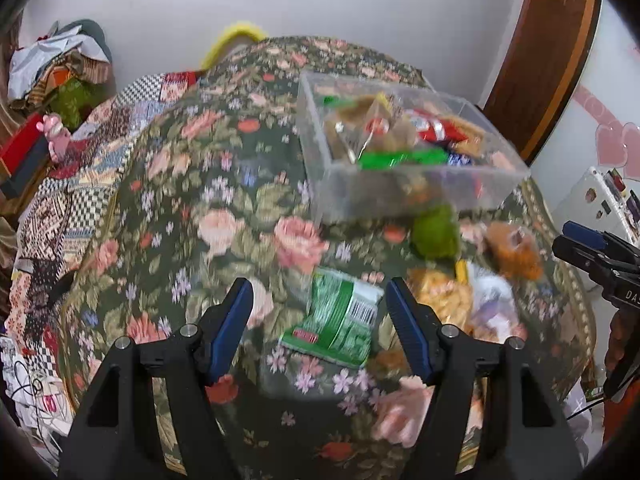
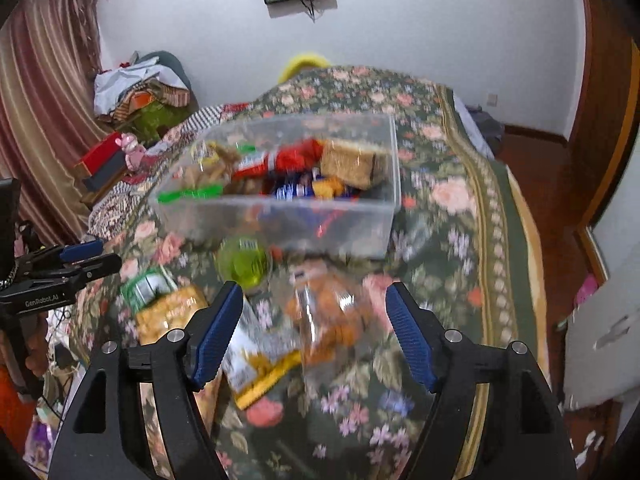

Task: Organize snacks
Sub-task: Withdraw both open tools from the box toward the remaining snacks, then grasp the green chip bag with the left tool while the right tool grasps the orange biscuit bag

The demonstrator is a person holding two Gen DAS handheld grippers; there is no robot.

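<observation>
Between my left jaws (image 1: 318, 322), spread wide and touching nothing, lies a green snack packet (image 1: 336, 322) on the floral table (image 1: 224, 216). Right jaws (image 2: 314, 330) gape too, over an orange snack bag (image 2: 332, 316). Farther off stands the clear bin (image 2: 280, 216), full of snacks.

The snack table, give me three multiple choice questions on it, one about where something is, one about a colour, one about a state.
1. Where is the clear plastic box?
A. on the floral cloth
B. on the floor
C. held up by a gripper

2. What colour is the snack packet between the left gripper's fingers?
A. purple
B. green and white
C. black

3. How is the right gripper?
A. shut on the box
B. open, gripping nothing
C. out of view

Answers: 1 A, the box sits on the cloth. 2 B, green with a white barcode panel. 3 B, its fingers stand apart above loose snacks.
</observation>
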